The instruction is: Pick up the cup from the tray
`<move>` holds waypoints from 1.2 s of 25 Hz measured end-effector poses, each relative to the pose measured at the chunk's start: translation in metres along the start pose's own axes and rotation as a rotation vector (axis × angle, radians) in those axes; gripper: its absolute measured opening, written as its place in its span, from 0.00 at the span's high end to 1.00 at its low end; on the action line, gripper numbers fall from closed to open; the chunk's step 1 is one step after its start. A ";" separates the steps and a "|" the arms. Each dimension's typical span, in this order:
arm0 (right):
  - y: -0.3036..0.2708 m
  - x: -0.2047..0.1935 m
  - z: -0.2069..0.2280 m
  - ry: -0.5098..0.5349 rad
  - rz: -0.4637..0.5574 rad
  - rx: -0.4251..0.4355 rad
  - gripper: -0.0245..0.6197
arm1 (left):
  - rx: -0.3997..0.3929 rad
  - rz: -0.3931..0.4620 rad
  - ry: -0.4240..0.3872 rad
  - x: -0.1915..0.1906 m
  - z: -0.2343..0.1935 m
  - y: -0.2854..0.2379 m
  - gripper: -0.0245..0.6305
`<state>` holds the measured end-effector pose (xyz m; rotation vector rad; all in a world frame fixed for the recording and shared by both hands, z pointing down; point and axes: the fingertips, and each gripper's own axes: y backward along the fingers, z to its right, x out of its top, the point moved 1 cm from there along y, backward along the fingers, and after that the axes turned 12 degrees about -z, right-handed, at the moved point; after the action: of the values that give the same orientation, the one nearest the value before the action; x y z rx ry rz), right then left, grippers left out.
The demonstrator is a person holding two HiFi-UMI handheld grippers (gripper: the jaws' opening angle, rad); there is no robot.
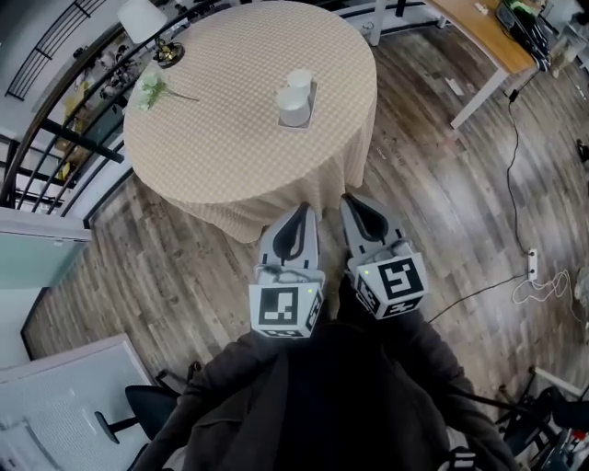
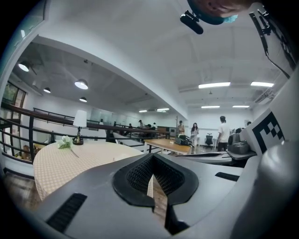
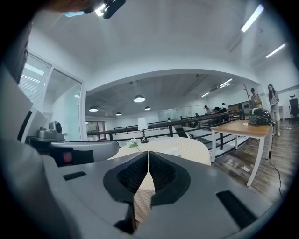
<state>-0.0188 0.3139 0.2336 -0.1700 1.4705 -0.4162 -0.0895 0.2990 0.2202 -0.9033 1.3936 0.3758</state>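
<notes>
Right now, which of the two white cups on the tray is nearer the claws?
The cup at the tray's near end, lower in the head view; the other cup stands behind it.

A white cup (image 1: 293, 110) stands upright on a small pale rectangular tray (image 1: 312, 96), with a second white cup (image 1: 300, 80) just beside it on the same tray. The tray lies flat on the round table (image 1: 230, 138), right of the table's middle

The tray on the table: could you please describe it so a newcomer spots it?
Find the round table with the beige checked cloth. Right of its middle lies a grey tray bearing white cups, apart from the lamp and flower at its left edge.
</notes>
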 end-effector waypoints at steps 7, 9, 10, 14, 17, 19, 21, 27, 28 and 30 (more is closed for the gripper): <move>-0.033 0.015 0.053 -0.026 0.008 0.030 0.95 | 0.029 -0.030 -0.024 0.020 0.003 -0.057 0.96; -0.040 0.022 0.067 -0.029 0.019 0.040 0.95 | 0.040 -0.036 -0.036 0.027 0.005 -0.070 0.96; -0.044 0.026 0.074 -0.029 0.025 0.045 0.95 | 0.045 -0.036 -0.042 0.031 0.006 -0.077 0.96; -0.057 0.037 0.095 -0.038 0.039 0.067 0.95 | 0.063 -0.039 -0.057 0.044 0.008 -0.101 0.95; -0.066 0.043 0.106 -0.028 0.043 0.090 0.95 | 0.083 -0.038 -0.054 0.052 0.005 -0.115 0.95; -0.070 0.049 0.115 -0.017 0.053 0.103 0.95 | 0.094 -0.033 -0.053 0.057 0.007 -0.124 0.95; -0.073 0.054 0.123 -0.009 0.062 0.116 0.95 | 0.108 -0.027 -0.053 0.060 0.010 -0.129 0.96; -0.090 0.063 0.123 0.016 0.062 0.175 0.95 | 0.171 -0.011 -0.034 0.066 -0.001 -0.134 0.96; -0.094 0.064 0.120 0.022 0.060 0.186 0.95 | 0.184 -0.008 -0.026 0.067 -0.006 -0.133 0.96; -0.103 0.064 0.114 0.033 0.049 0.212 0.95 | 0.209 -0.005 -0.010 0.065 -0.015 -0.131 0.95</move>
<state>0.0786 0.1800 0.2229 0.0416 1.4495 -0.5335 0.0052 0.1884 0.2015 -0.7323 1.3924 0.2248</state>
